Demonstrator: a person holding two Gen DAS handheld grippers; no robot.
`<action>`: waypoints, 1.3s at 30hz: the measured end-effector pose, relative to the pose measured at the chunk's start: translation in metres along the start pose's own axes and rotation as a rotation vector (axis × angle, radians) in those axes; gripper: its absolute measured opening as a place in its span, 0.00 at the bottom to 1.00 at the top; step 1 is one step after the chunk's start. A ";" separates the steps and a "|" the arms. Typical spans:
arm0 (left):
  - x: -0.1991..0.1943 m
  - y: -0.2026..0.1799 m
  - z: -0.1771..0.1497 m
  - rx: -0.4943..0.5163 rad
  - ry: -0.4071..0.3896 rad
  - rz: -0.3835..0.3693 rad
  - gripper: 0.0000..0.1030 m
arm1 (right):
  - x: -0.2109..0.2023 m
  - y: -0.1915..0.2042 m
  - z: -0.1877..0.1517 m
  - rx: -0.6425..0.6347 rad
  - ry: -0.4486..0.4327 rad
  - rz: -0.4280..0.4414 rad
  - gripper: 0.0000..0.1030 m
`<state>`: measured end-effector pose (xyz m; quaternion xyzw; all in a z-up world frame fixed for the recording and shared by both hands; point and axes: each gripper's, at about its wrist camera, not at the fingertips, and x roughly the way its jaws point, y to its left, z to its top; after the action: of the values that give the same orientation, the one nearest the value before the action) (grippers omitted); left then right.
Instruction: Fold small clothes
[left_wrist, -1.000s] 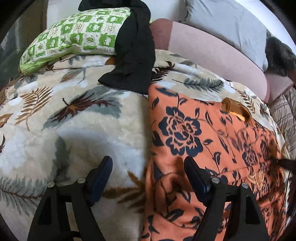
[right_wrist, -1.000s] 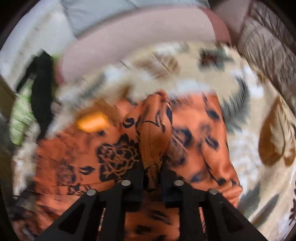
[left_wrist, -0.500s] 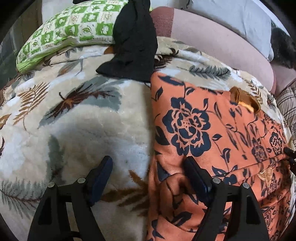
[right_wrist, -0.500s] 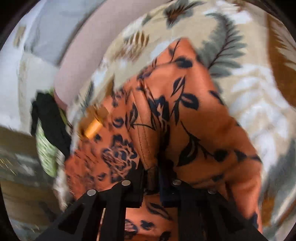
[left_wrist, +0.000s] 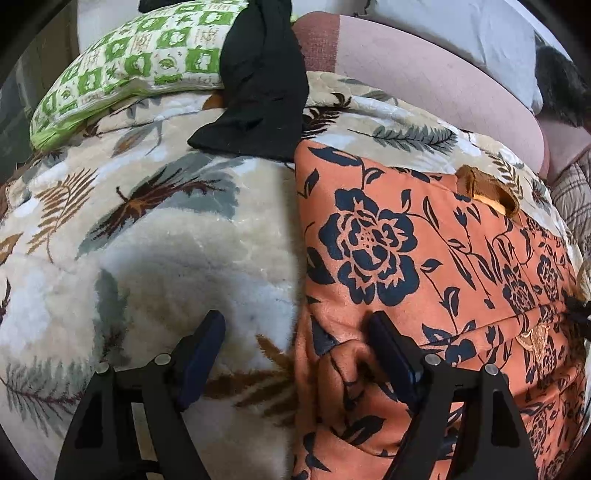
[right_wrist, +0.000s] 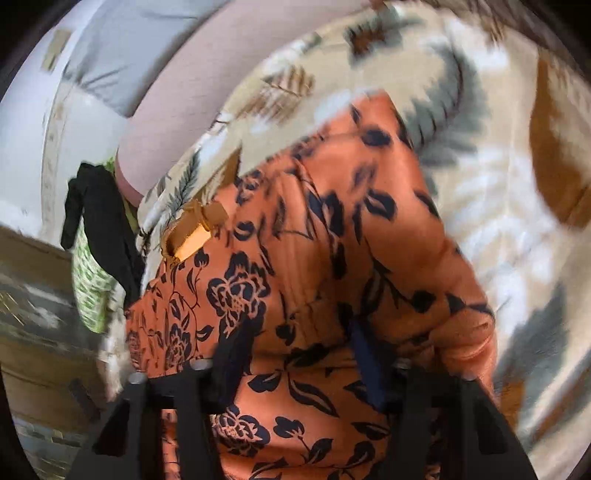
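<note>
Two tools, both spread wide and gripping nothing. Our left tool straddles the near-left edge of the orange floral garment, which lies flat on the leaf-print blanket, probably ready to pinch for a fold. Our right tool hovers over its middle. We see no containers.

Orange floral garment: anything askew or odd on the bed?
The orange floral garment lies mostly flat, but its near left corner is bunched into a rumpled lump beside the open left tool. The black cloth is draped unfolded over the green checked pillow. No damage shows.
</note>
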<state>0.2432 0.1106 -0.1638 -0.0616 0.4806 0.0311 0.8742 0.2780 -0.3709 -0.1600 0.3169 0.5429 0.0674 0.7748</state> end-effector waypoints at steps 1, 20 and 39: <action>0.001 0.001 0.000 0.008 -0.001 -0.002 0.79 | -0.004 0.000 -0.001 -0.001 -0.012 -0.008 0.21; 0.004 -0.012 0.004 0.067 0.013 0.065 0.79 | 0.006 0.007 0.004 -0.042 0.040 -0.034 0.33; -0.015 -0.008 -0.001 0.016 0.003 0.084 0.80 | 0.012 0.026 0.038 -0.100 -0.070 -0.079 0.80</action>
<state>0.2351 0.1025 -0.1512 -0.0346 0.4843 0.0641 0.8719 0.3224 -0.3603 -0.1469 0.2581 0.5234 0.0525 0.8103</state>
